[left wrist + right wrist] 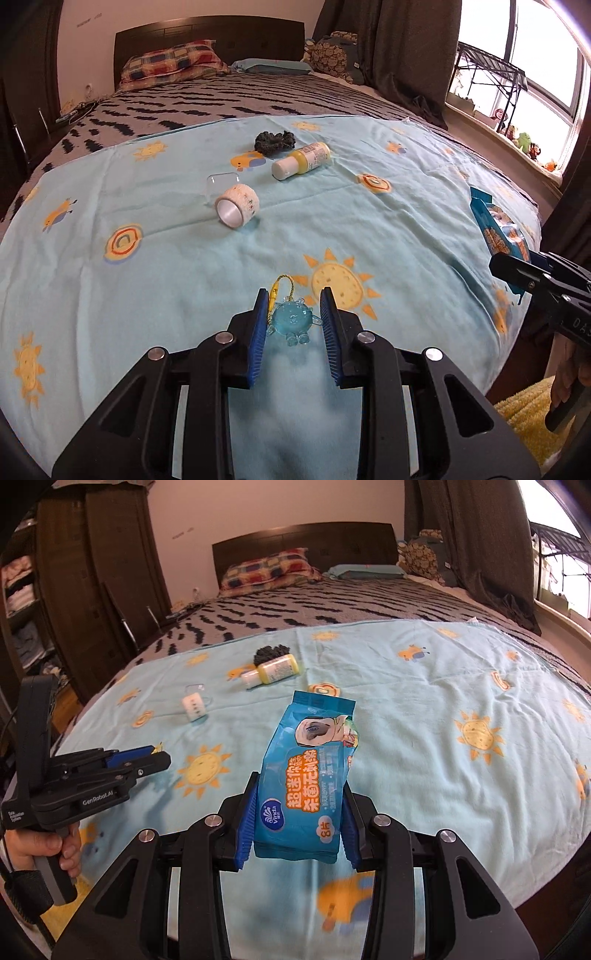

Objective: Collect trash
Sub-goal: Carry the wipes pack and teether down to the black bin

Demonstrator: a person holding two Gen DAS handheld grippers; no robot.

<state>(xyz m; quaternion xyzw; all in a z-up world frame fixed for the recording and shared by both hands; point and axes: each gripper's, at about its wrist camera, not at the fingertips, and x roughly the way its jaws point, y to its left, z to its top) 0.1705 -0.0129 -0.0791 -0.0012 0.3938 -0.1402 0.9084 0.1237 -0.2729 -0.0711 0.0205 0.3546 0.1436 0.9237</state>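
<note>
My right gripper is shut on a blue wet-wipe packet and holds it above the light blue sheet; the packet also shows in the left wrist view. My left gripper is open, its blue pads on either side of a clear blue toy charm with a yellow cord, lying on the sheet. The left gripper also shows in the right wrist view. Farther off lie a white tape roll, a yellow bottle and a dark scrunchie.
A clear plastic lid lies behind the tape roll. A zigzag bedspread, pillows and a dark headboard lie beyond. A wardrobe stands left of the bed. A window and curtains are at the right.
</note>
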